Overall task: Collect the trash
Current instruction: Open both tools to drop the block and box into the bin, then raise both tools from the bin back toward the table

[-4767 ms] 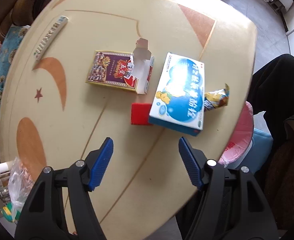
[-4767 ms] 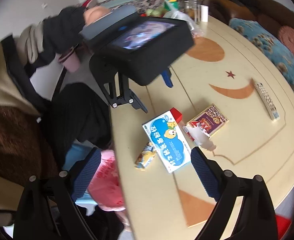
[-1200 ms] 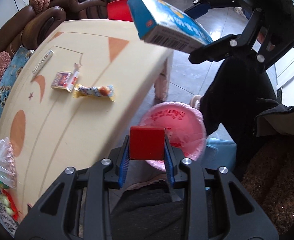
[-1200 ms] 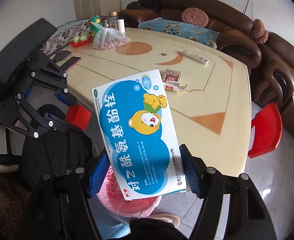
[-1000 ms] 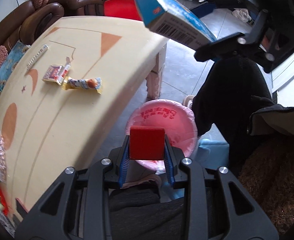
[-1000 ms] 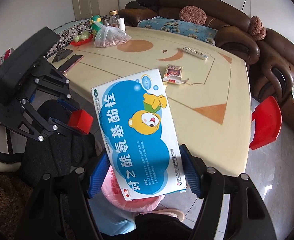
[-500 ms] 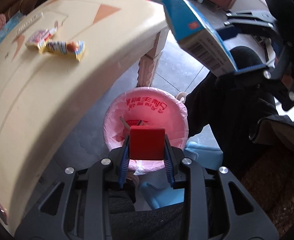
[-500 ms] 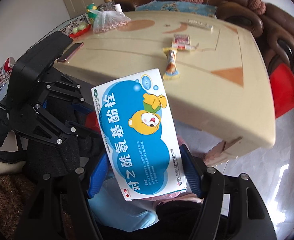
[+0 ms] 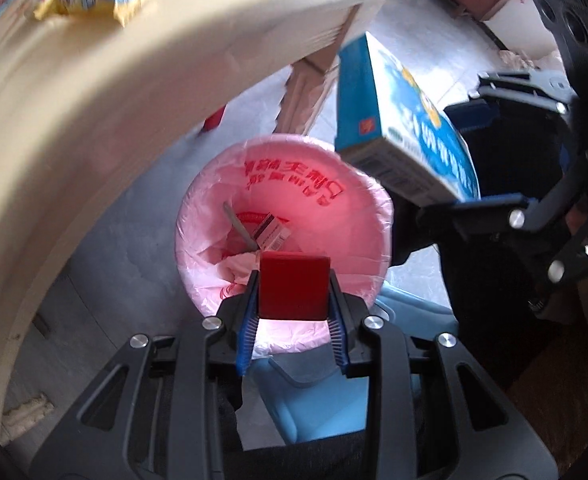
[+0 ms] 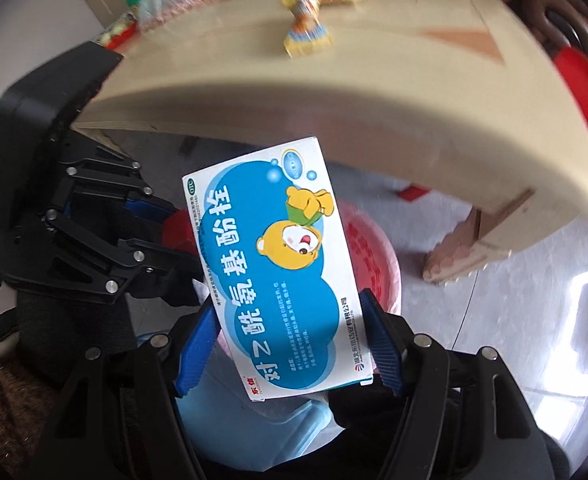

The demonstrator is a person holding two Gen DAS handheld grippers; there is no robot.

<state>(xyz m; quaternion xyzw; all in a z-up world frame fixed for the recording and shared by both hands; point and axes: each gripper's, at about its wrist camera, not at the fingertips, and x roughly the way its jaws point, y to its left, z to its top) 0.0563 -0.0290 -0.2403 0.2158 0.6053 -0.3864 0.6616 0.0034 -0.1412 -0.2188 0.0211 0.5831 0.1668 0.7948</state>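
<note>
Table [image 9: 94, 92]: its cream edge arches above and ahead of both tools, so the work now happens below the tabletop, over the floor.
Bin [image 9: 367, 184]: lined with a pink bag, it stands on the floor directly ahead of and beneath the left gripper's fingertips; its mouth faces up so anything let go above it should fall in. A small printed packet already lies inside.
Blue box [image 10: 278, 276]: a medicine carton with a cartoon bear, clamped by its long edges between the right gripper's [image 10: 288, 350] blue pads and sticking out forward past the fingertips. In the left view it hangs at the bin's far-right rim, so I judge it needs to come a little more over the opening before it is dropped.
Red box [image 9: 294, 285]: a small carton pinched squarely between the left gripper's [image 9: 294, 320] closed pads, held right over the near side of the bin mouth, apparently placed for a straight drop.
Snack wrapper [image 10: 305, 36]: yellow, on the tabletop well ahead of and above the right tool; blurred, but it looks like trash not yet collected, with another small packet just beyond it.
</note>
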